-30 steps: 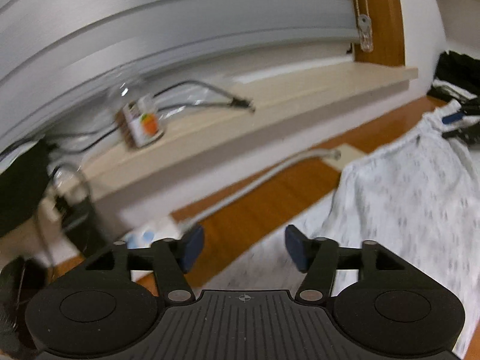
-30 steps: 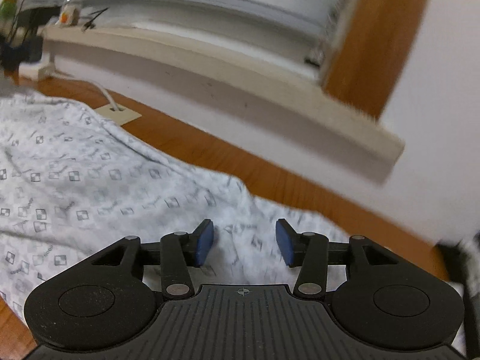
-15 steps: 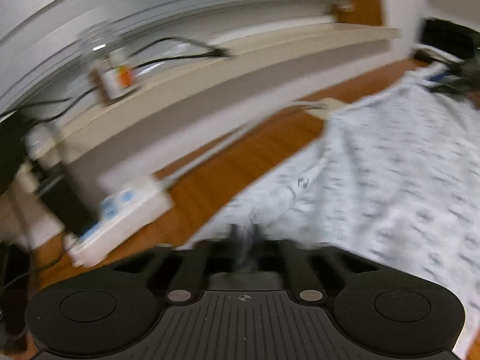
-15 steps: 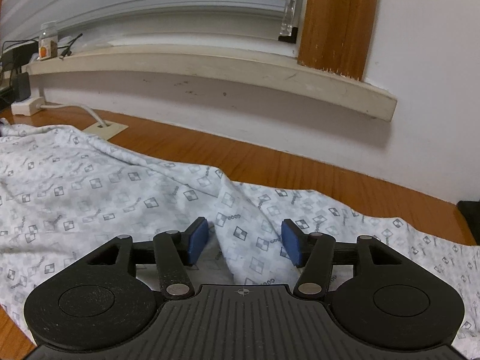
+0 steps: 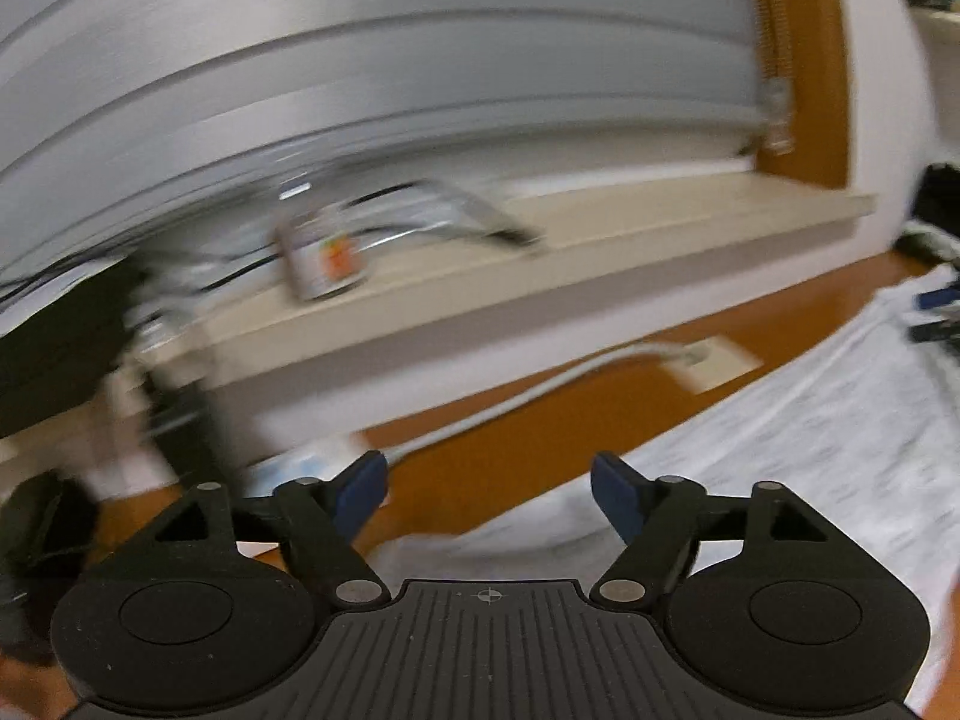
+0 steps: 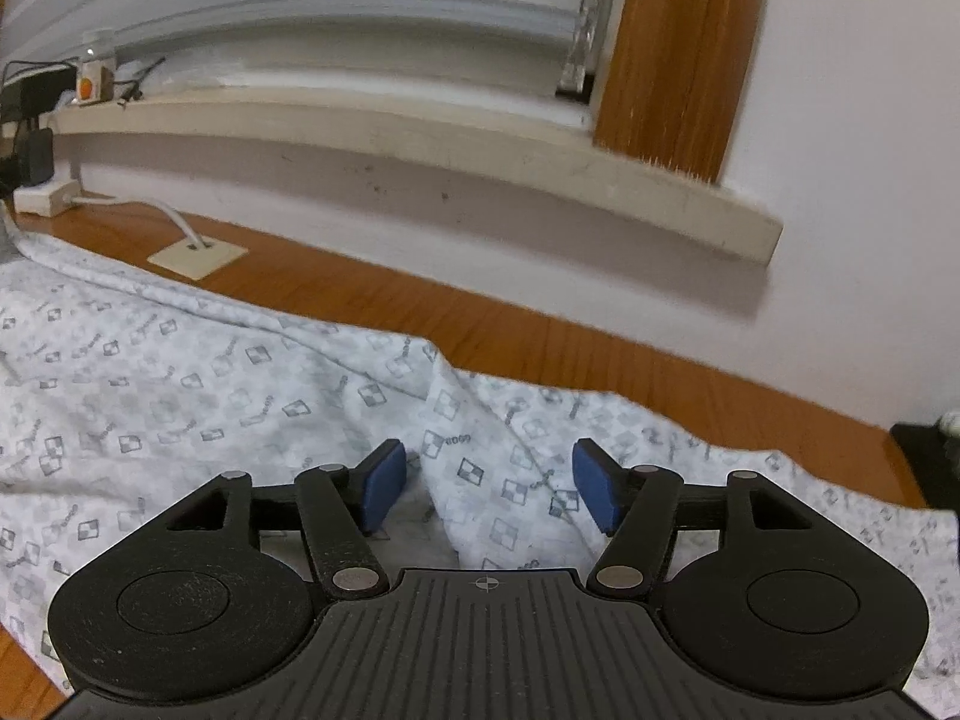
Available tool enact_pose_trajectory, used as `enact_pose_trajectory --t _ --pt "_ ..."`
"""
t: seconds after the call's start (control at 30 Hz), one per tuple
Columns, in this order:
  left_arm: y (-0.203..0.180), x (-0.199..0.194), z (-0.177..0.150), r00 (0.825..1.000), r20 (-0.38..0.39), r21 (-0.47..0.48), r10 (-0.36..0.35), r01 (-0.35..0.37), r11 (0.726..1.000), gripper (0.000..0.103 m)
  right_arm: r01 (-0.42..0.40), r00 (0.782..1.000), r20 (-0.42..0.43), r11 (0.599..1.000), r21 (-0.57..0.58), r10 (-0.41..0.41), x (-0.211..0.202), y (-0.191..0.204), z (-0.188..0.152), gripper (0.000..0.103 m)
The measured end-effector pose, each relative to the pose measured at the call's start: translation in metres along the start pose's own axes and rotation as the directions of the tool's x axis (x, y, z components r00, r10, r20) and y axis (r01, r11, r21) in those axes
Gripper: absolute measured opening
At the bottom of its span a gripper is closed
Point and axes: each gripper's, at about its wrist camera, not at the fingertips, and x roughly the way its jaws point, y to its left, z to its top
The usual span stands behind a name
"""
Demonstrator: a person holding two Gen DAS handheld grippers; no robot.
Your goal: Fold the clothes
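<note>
The white patterned cotton garment [image 6: 198, 396] lies spread across the orange-brown wooden floor [image 6: 540, 336], below the long cream window ledge [image 6: 420, 138]. My right claw [image 6: 489, 483] hangs over it, a raised fold of the cloth running between the blue pads without touching either; the jaws are opening. My left claw [image 5: 489, 495] sits at the garment's [image 5: 810, 438] near edge, cloth under the right pad, bare floor [image 5: 510, 462] under the left, nothing between them; the jaws are opening wide.

The left view is smeared by motion, so the print on the cloth cannot be read there. Only the right view shows the checked squares clearly. The left view alone shows the other claw's blue tip at the far right, cut off. The small clear jar with an orange label [image 5: 324, 258] stands on the ledge, blurred.
</note>
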Motion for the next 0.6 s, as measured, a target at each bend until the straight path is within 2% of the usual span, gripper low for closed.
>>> enact_pose_trajectory --t 0.03,0.07,0.13,0.27,0.4,0.53,0.6 --pt "-0.013 0.003 0.005 0.999 0.009 0.005 -0.032 0.032 0.999 0.079 0.000 1.000 0.011 1.000 0.007 0.000 -0.007 -0.002 -0.001 0.058" --pt "-0.028 0.009 0.011 0.998 0.015 0.012 -0.069 0.068 0.998 0.080 -0.001 1.000 0.017 1.000 0.017 0.001 -0.014 -0.005 -0.002 0.049" --pt "-0.059 0.019 0.022 0.991 0.030 0.040 -0.133 0.132 0.991 0.081 -0.011 1.000 0.028 0.999 0.040 0.010 -0.036 -0.014 -0.006 0.040" --pt "-0.121 0.044 0.044 0.964 0.044 0.087 -0.261 0.257 0.963 0.086 0.040 0.999 0.021 0.998 0.056 -0.041 -0.085 -0.048 -0.026 0.040" --pt "-0.177 0.075 0.057 0.936 0.042 0.113 -0.350 0.343 0.932 0.087 0.086 0.996 -0.010 0.993 0.078 -0.085 -0.133 -0.079 -0.057 0.040" --pt "-0.213 0.099 0.058 0.911 0.031 0.136 -0.410 0.403 0.905 0.087 0.095 0.995 -0.045 0.992 0.077 -0.092 -0.164 -0.091 -0.087 0.040" --pt "-0.219 0.108 0.054 0.903 0.014 0.125 -0.430 0.425 0.896 0.087 0.074 0.996 -0.057 0.995 0.067 -0.070 -0.173 -0.092 -0.098 0.040"
